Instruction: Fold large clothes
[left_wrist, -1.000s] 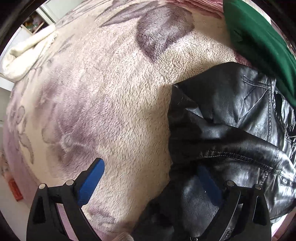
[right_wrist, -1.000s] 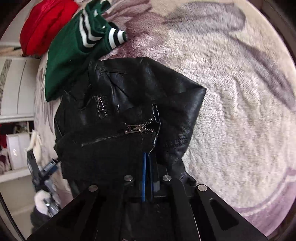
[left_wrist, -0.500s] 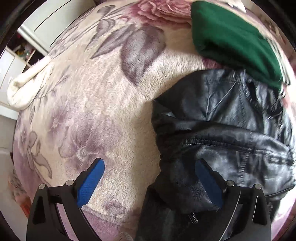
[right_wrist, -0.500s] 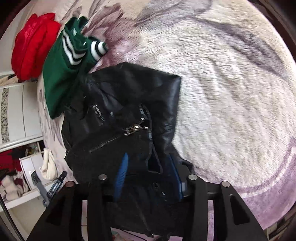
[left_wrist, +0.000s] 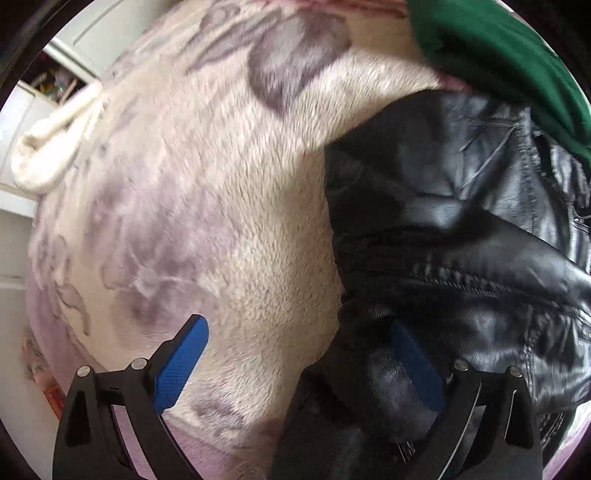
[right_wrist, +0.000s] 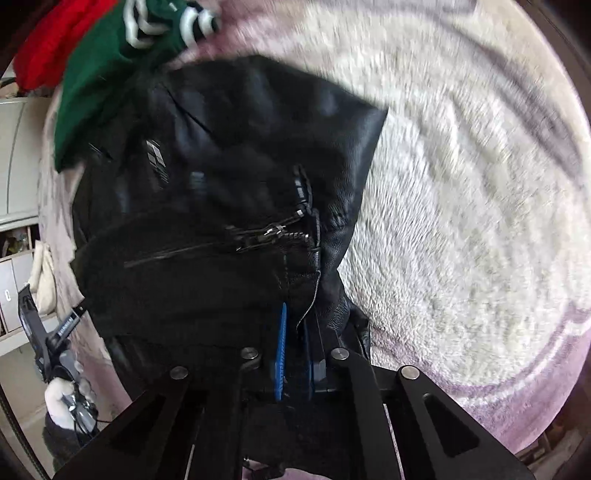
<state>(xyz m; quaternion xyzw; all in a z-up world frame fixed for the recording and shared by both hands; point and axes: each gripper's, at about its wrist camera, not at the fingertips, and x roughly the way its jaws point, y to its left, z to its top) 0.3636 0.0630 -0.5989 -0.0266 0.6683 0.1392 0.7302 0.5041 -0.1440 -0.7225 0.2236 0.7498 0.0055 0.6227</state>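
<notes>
Half a second ago the right gripper (right_wrist: 293, 350) was spread; now its fingers pinch the jacket (right_wrist: 229, 206) hem on the bed (right_wrist: 461, 221) — probably refolding. Left gripper (left_wrist: 299, 365) stays spread, straddling its edge.

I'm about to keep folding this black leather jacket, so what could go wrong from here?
1. Only the right gripper pinches the leather jacket, on a thin edge by the zipper; it may slip out.
2. The left gripper is open, so the fold may sag.
3. The jacket touches the green sweater and could drag it.
</notes>
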